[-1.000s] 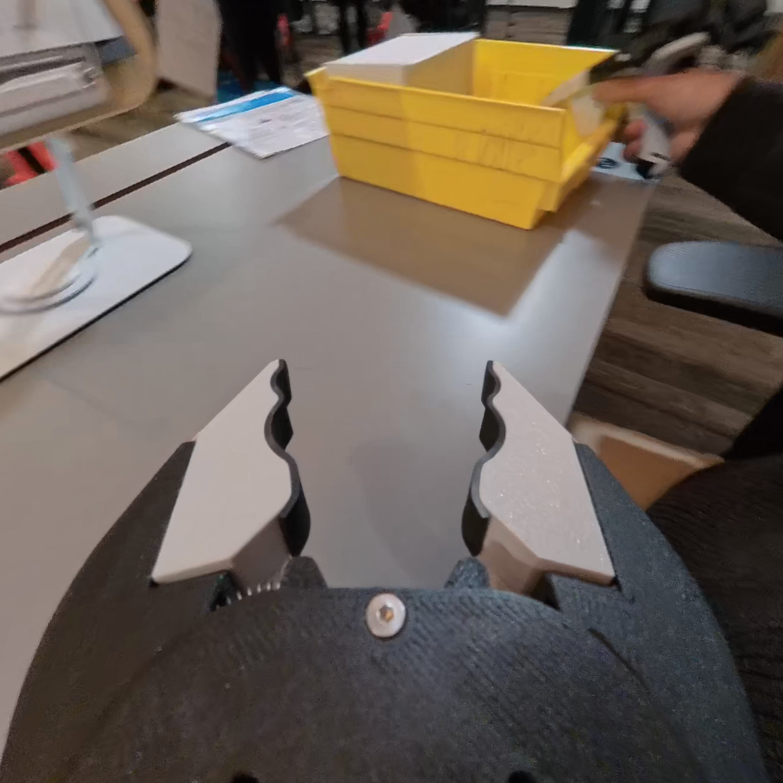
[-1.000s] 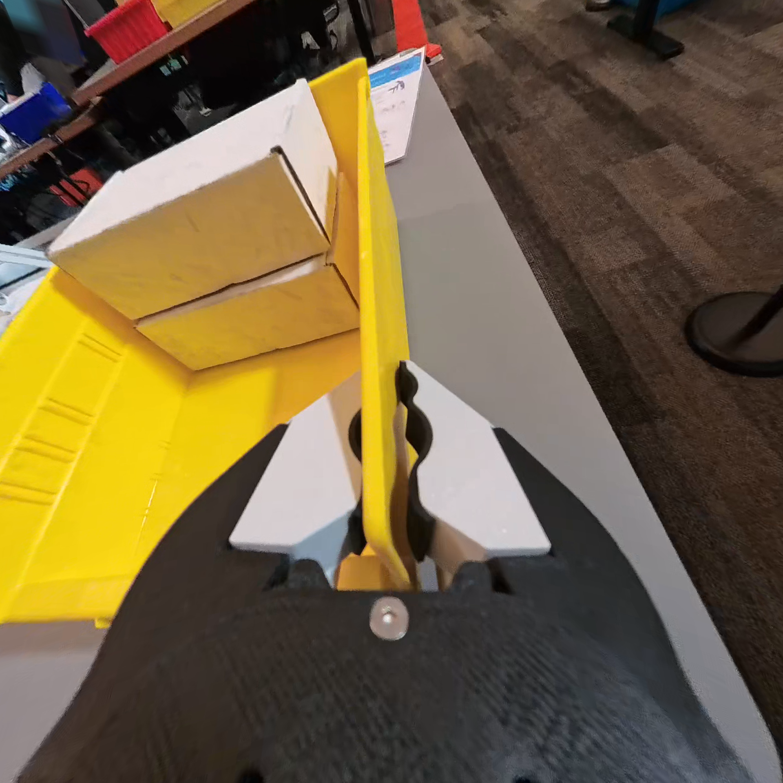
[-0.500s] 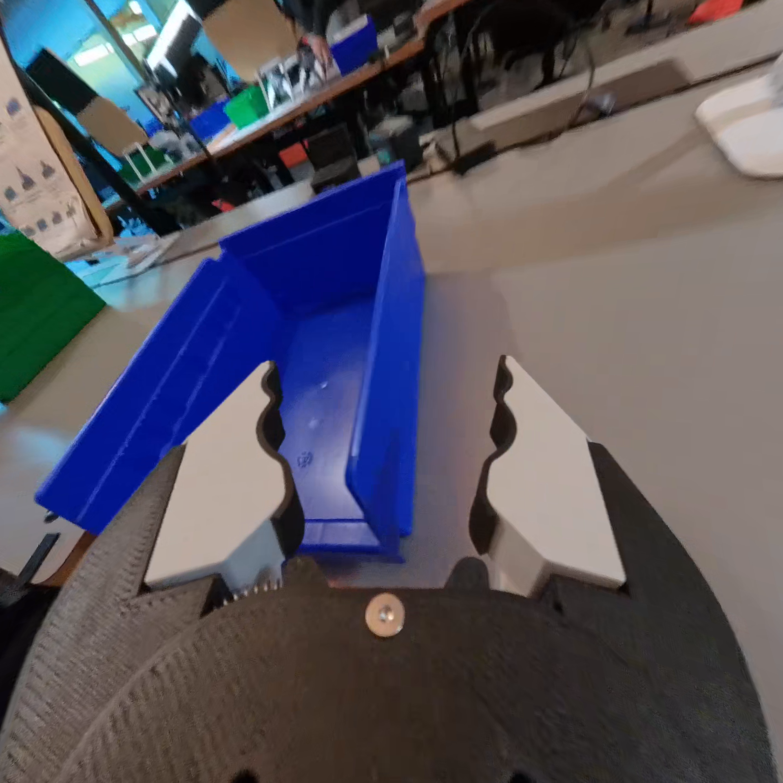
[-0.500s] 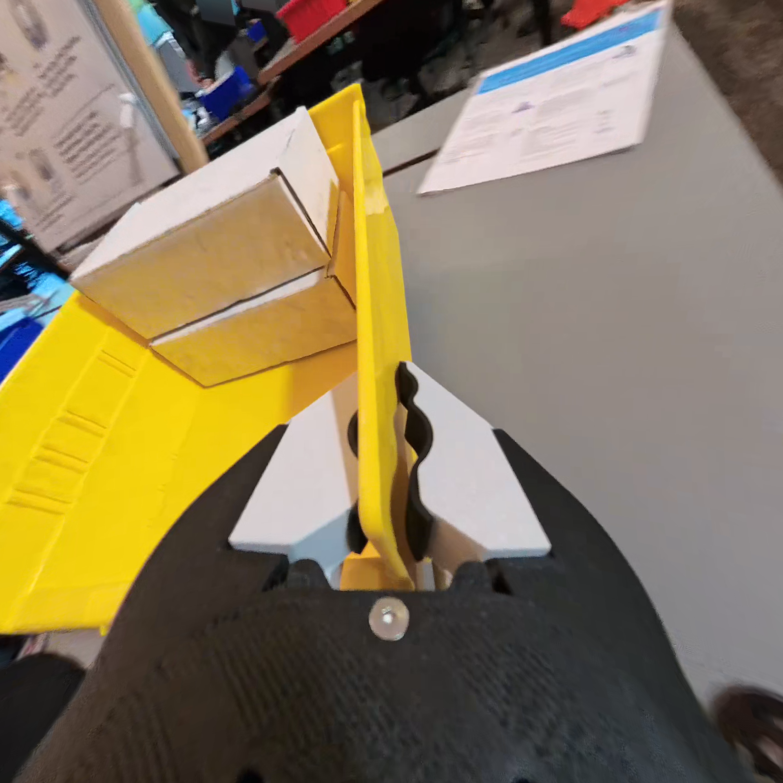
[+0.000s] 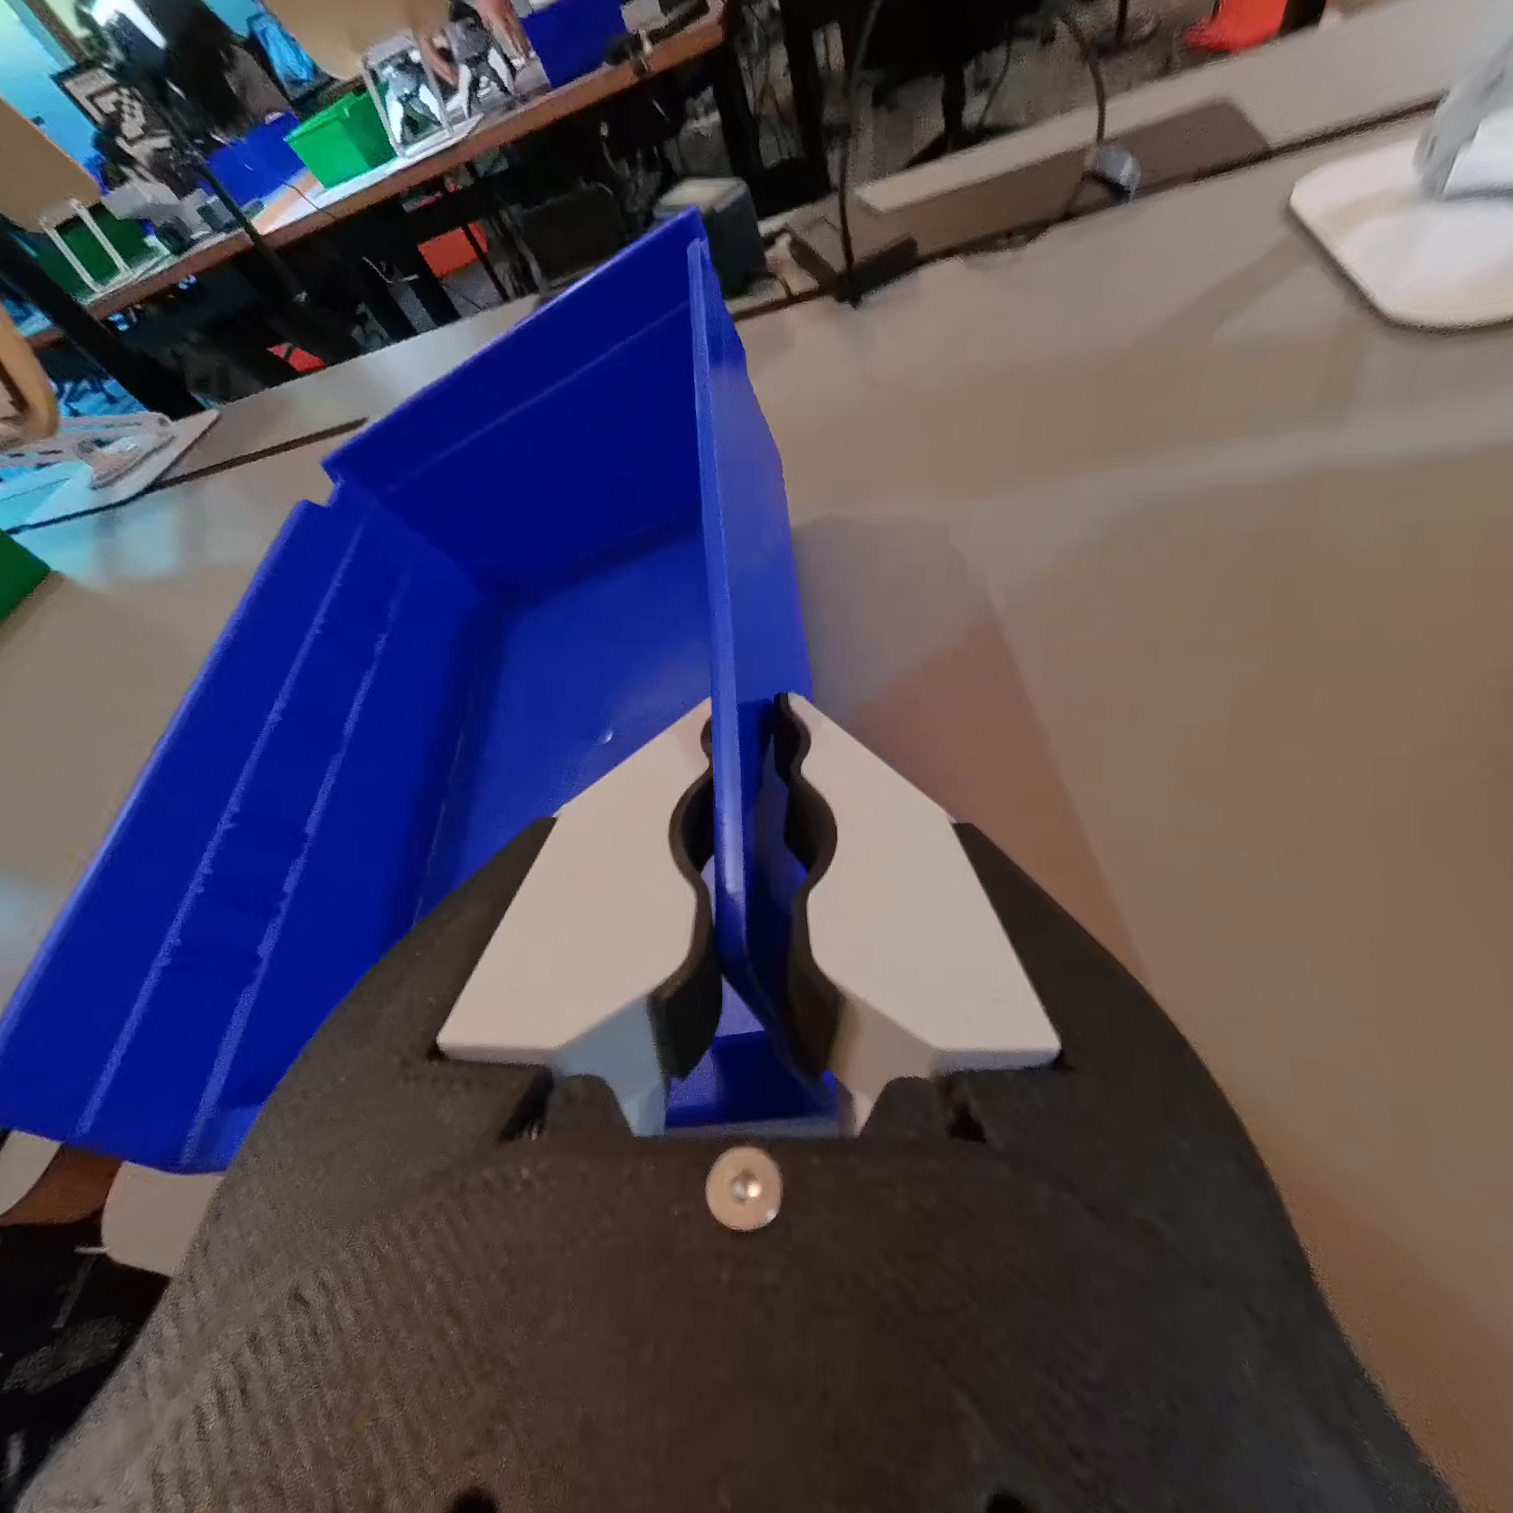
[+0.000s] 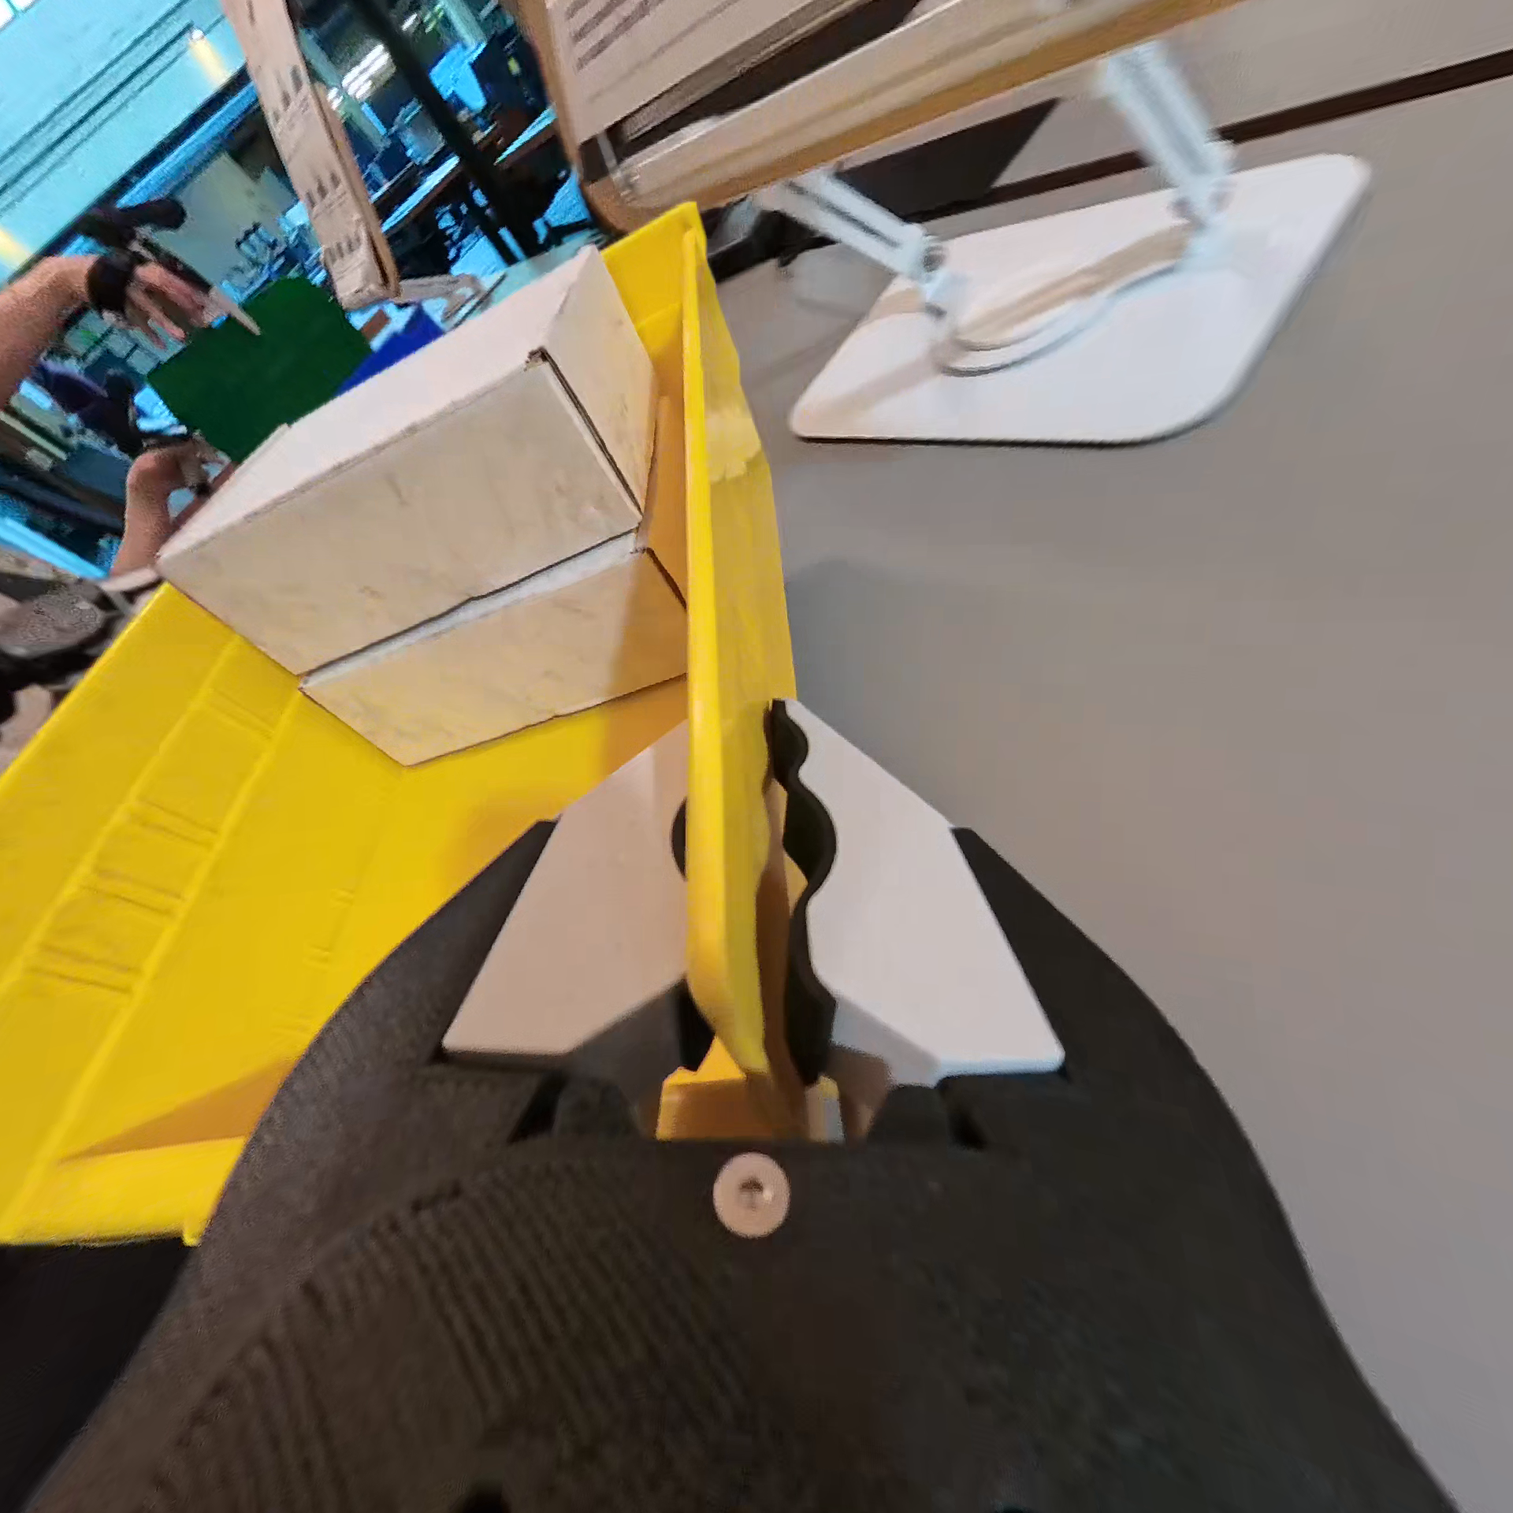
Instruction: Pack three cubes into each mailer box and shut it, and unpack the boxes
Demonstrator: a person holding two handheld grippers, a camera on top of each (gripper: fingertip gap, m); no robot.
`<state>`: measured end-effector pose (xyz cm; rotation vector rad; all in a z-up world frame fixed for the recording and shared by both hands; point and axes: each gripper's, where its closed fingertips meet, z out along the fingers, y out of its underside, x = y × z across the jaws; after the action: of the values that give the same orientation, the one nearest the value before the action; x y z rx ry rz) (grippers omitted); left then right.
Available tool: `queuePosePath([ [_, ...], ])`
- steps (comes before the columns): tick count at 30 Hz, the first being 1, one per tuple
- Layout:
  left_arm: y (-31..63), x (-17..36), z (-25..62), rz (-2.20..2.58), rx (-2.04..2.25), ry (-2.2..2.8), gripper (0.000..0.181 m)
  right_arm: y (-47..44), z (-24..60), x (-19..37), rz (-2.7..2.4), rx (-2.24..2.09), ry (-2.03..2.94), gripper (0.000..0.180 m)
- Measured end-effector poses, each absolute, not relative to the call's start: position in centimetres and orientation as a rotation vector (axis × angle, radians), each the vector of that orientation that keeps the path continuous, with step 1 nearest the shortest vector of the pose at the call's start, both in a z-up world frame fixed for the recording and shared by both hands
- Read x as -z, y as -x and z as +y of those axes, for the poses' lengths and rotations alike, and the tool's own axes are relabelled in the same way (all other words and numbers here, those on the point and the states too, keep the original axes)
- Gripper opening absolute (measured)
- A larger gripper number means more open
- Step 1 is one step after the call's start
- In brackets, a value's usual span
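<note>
My left gripper (image 5: pixel 743 720) is shut on the right side wall of a blue bin (image 5: pixel 344 737), which holds nothing that I can see. My right gripper (image 6: pixel 737 720) is shut on the right side wall of a yellow bin (image 6: pixel 196 901). Two white closed mailer boxes (image 6: pixel 426 524) lie stacked in the far right corner of the yellow bin, the upper one shifted a little over the lower. No cubes show in either view.
Both bins are on a grey table (image 5: pixel 1187 655). A white stand base (image 6: pixel 1064 327) with a board on metal legs sits beyond the yellow bin, and also shows at the far right in the left wrist view (image 5: pixel 1408 221). Another person's hands (image 6: pixel 49 278) and a green bin (image 6: pixel 246 368) are in the background. Some 45 cm of space lies between my two pairs of fingers.
My left gripper swung left from the bare table to the blue bin and shut on its right wall. My right gripper kept its grip and carried the yellow bin round toward the white stand.
</note>
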<state>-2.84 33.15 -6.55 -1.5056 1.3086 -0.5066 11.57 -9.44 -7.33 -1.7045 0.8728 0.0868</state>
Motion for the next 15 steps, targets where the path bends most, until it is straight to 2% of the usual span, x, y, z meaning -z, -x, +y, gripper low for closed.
queuePosePath([
  [8, 8.1, 0.8, 36.3, 1.236, 0.338, 1.411, 0.002, -10.7, 7.3, 7.5, 0.655, -0.081, 1.83, 0.006],
  [15, 12.5, -5.0, 37.6, 1.081, 0.36, 1.364, 0.004, -9.0, 20.0, 8.9, 0.693, 0.018, 1.803, 0.007],
])
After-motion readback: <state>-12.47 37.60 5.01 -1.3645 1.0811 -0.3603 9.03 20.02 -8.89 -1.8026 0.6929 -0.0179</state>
